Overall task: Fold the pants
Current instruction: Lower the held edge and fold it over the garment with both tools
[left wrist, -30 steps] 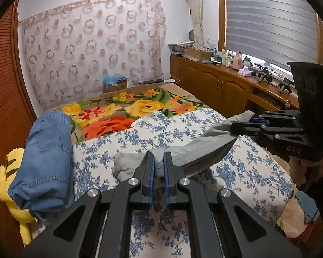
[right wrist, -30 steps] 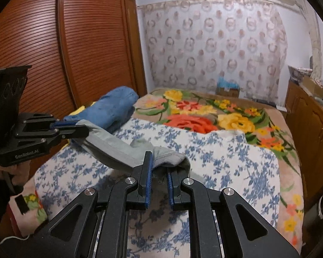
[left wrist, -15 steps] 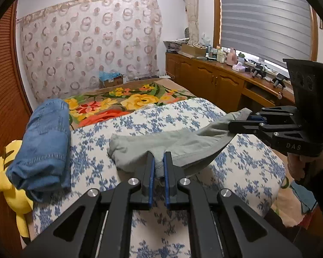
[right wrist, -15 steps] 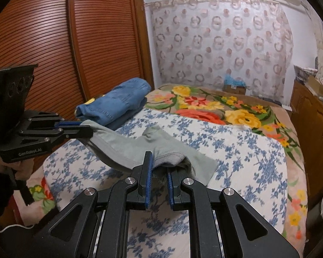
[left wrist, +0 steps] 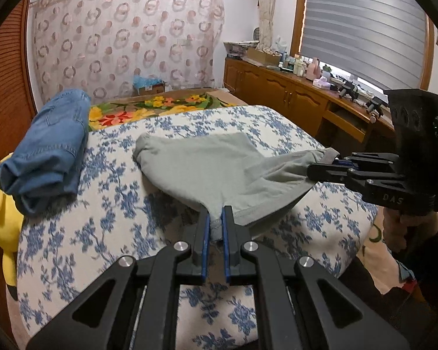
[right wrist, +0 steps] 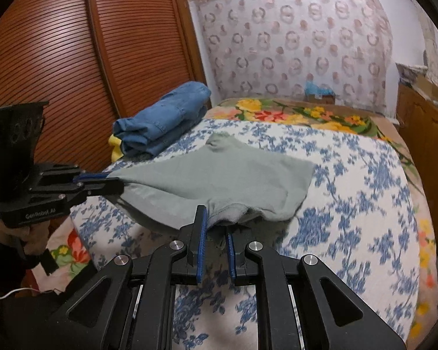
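Grey-green pants point(left wrist: 219, 169) lie spread on the blue-flowered bedspread point(left wrist: 102, 218), their far part resting flat and the near edge lifted. My left gripper point(left wrist: 215, 218) is shut on one near corner of the hem. My right gripper point(right wrist: 216, 218) is shut on the other near corner, where the cloth bunches between its blue pads. Each gripper shows in the other's view: the right gripper point(left wrist: 324, 169) at the right, the left gripper point(right wrist: 114, 183) at the left, both pinching the same pants point(right wrist: 219, 172) with the edge stretched between them.
Folded blue jeans point(left wrist: 49, 148) lie on the bed's far left, over a yellow plush toy point(left wrist: 3, 210). A flowered blanket point(left wrist: 149, 110) covers the bed's far end. Wooden cabinets point(left wrist: 292, 99) with clutter run along the right; a slatted wardrobe door point(right wrist: 58, 67) stands at the left.
Both grippers have come back toward the near edge of the bed and sunk lower, drawing the pants out. The cloth, bunched before, now lies spread flatter on the bedspread.
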`<state>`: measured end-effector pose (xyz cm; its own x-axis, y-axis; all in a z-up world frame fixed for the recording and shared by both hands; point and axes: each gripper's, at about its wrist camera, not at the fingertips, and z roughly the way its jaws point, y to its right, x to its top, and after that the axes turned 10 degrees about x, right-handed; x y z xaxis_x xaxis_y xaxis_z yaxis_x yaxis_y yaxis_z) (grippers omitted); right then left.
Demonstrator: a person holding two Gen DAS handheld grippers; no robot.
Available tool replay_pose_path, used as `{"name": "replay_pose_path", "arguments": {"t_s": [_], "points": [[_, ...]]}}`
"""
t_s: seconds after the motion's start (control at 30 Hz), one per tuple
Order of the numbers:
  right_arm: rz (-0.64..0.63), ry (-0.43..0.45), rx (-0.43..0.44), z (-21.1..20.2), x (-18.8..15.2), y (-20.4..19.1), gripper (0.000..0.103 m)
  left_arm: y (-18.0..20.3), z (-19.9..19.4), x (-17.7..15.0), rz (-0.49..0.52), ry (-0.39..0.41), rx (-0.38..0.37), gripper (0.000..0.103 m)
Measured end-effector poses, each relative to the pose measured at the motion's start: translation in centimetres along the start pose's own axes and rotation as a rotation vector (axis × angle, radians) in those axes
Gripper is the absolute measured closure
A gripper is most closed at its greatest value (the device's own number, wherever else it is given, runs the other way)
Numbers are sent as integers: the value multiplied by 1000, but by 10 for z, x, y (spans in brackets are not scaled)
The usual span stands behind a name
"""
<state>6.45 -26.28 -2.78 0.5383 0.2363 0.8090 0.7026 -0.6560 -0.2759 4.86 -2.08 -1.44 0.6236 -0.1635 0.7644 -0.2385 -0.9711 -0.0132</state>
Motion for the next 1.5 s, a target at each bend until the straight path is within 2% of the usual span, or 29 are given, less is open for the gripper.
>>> {"name": "replay_pose_path", "arguments": {"t_s": [0.5, 0.87, 1.07, 1.5], "points": [[19, -18, -32, -25, -36, -13, 93, 24, -21, -31, -12, -22, -62, 99], [29, -15, -20, -38, -49, -22, 93, 34, -36, -39, 8, -18, -67, 99], [34, 1, -25, -36, -44, -18, 93, 29, -33, -36, -10, -21, -64, 99], [11, 56, -67, -14, -6, -5, 93, 11, -15, -3, -29, 17, -27, 99]]}}
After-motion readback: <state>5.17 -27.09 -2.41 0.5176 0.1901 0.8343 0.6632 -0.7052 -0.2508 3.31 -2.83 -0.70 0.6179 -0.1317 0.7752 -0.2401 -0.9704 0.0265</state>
